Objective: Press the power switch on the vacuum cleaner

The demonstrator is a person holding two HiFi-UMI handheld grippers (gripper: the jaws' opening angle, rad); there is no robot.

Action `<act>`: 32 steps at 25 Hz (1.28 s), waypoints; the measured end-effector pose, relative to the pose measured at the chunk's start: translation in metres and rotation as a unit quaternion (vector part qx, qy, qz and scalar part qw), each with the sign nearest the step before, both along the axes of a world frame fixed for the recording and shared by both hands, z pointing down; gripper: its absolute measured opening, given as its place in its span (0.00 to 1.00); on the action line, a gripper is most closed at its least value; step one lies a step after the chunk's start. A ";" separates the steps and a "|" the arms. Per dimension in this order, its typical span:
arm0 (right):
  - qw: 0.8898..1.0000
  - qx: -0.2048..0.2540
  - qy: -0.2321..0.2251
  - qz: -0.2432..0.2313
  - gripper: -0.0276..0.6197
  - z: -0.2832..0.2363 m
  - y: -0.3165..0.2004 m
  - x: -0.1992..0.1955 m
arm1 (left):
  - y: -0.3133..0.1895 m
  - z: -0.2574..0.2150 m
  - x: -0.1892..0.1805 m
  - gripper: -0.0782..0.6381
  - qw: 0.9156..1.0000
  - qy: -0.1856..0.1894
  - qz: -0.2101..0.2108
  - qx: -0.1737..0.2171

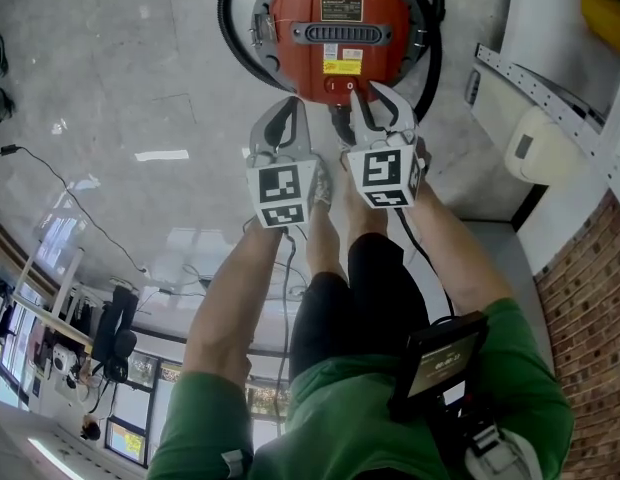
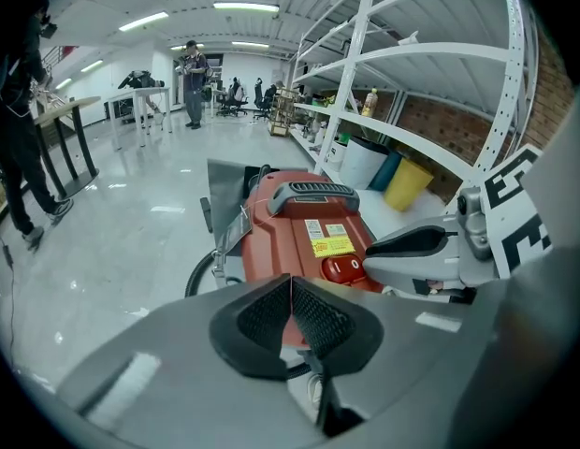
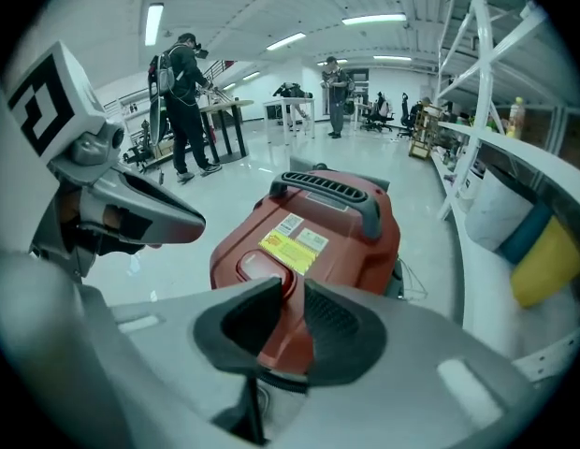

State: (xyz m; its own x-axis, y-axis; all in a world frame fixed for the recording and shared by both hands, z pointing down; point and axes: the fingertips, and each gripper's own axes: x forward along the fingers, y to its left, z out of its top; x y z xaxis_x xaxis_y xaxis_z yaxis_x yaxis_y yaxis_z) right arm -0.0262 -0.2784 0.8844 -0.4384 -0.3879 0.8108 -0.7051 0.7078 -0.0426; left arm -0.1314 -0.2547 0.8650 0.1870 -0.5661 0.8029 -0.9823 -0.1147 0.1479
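Observation:
A red vacuum cleaner (image 1: 340, 28) stands on the grey floor just ahead of me, with a black handle (image 1: 342, 34) on top. Its red rocker switch (image 1: 340, 85) sits at the near edge below a yellow label and shows in the left gripper view (image 2: 343, 268). My left gripper (image 1: 281, 108) hangs shut and empty just left of the switch, its pads meeting (image 2: 291, 283). My right gripper (image 1: 380, 96) hovers just right of the switch, jaws a little apart with nothing between them (image 3: 292, 293). In the right gripper view the switch recess (image 3: 257, 265) is partly hidden behind one jaw.
A black hose (image 1: 230, 28) loops round the vacuum. White shelving (image 1: 550, 98) with a yellow container (image 3: 543, 260) lines the right side, by a brick wall (image 1: 590, 288). People stand at tables (image 3: 192, 110) far back. My legs (image 1: 335, 218) are below the grippers.

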 end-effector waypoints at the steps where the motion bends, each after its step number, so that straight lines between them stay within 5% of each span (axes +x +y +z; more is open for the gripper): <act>1: 1.000 -0.007 0.001 0.005 0.14 0.000 0.000 0.000 | 0.000 0.000 0.000 0.12 1.000 -0.001 0.001 -0.002; 7: 0.998 -0.045 -0.010 0.037 0.15 0.002 -0.002 0.001 | 0.000 0.001 0.000 0.12 1.000 -0.005 0.000 -0.002; 21: 0.998 -0.056 0.023 0.029 0.16 0.001 0.008 0.006 | 0.036 -0.027 -0.017 0.12 1.000 -0.020 -0.004 0.011; 32: 0.999 -0.029 0.009 0.039 0.16 -0.068 0.048 0.026 | 0.059 -0.089 -0.017 0.12 0.999 -0.024 0.006 0.044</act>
